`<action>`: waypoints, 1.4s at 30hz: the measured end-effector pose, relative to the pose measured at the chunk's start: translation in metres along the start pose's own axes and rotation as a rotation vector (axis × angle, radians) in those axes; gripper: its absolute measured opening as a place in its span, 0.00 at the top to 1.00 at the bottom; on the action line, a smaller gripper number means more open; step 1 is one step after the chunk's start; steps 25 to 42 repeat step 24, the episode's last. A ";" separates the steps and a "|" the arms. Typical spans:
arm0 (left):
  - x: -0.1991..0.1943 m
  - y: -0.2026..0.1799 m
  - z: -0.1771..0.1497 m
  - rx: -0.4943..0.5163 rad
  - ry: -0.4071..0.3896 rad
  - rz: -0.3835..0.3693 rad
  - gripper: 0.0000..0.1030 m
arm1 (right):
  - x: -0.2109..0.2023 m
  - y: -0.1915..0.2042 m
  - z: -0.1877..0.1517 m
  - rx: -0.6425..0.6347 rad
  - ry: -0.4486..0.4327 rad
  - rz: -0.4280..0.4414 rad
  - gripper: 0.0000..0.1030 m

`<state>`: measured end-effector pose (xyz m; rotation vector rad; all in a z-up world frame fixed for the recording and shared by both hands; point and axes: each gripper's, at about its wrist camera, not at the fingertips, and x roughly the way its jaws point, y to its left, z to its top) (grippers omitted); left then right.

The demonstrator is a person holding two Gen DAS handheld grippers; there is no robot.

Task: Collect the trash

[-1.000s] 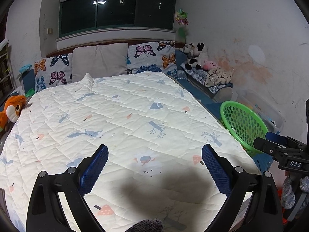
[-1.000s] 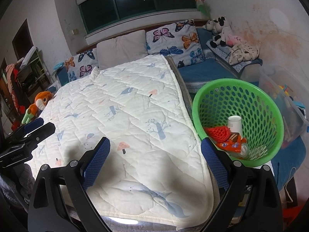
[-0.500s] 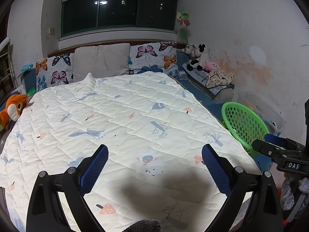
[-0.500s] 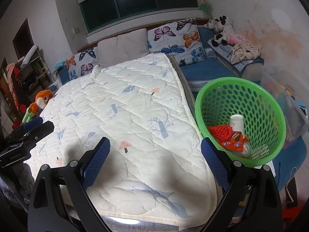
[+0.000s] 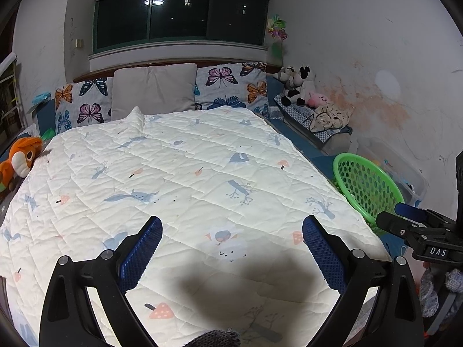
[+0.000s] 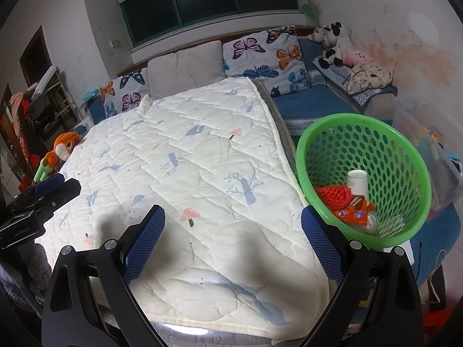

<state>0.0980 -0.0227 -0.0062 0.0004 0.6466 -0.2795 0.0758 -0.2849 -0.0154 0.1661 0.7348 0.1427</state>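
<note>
Both views are evenly lit from overhead; a round ceiling lamp [image 5: 157, 2] mirrors in the dark window [image 5: 179, 18]. The pale quilt [image 5: 185, 173] reads bright, with soft dark shadows pooled at its near edge in each picture. A glare strip shines along the bed's near edge in the right wrist view. Fisheye bending curves the walls, and the corners fall to black. Focus is sharp throughout.

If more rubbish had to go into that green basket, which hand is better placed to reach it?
Probably the right. The right hand-held gripper hangs open next to the green basket beside the bed; the left hand-held gripper, also open, sits over the quilt, farther away.
</note>
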 end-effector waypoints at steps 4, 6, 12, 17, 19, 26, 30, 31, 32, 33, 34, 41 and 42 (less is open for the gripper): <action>0.000 0.000 -0.001 0.000 -0.002 0.000 0.09 | 0.001 0.000 0.000 0.000 0.000 0.002 0.08; 0.000 0.000 -0.001 0.000 -0.001 0.001 0.09 | 0.001 0.000 0.000 0.000 0.001 0.002 0.08; 0.001 0.002 -0.002 -0.015 -0.002 -0.005 0.09 | 0.001 0.000 0.000 0.000 0.001 0.004 0.08; 0.000 -0.001 -0.003 -0.006 -0.004 0.005 0.09 | 0.001 0.000 0.000 0.002 0.002 0.008 0.08; 0.001 -0.002 -0.003 -0.004 -0.004 0.011 0.09 | 0.001 0.000 -0.001 0.001 0.002 0.011 0.08; 0.001 -0.002 -0.004 -0.011 -0.001 0.013 0.09 | 0.003 0.003 -0.001 -0.005 0.004 0.016 0.08; 0.001 -0.002 -0.004 -0.011 -0.001 0.013 0.09 | 0.003 0.003 -0.001 -0.005 0.004 0.016 0.08; 0.001 -0.002 -0.004 -0.011 -0.001 0.013 0.09 | 0.003 0.003 -0.001 -0.005 0.004 0.016 0.08; 0.001 -0.002 -0.004 -0.011 -0.001 0.013 0.09 | 0.003 0.003 -0.001 -0.005 0.004 0.016 0.08; 0.001 -0.002 -0.004 -0.011 -0.001 0.013 0.09 | 0.003 0.003 -0.001 -0.005 0.004 0.016 0.08; 0.001 -0.002 -0.004 -0.011 -0.001 0.013 0.09 | 0.003 0.003 -0.001 -0.005 0.004 0.016 0.08; 0.001 -0.002 -0.004 -0.011 -0.001 0.013 0.09 | 0.003 0.003 -0.001 -0.005 0.004 0.016 0.08; 0.001 -0.002 -0.004 -0.011 -0.001 0.013 0.09 | 0.003 0.003 -0.001 -0.005 0.004 0.016 0.08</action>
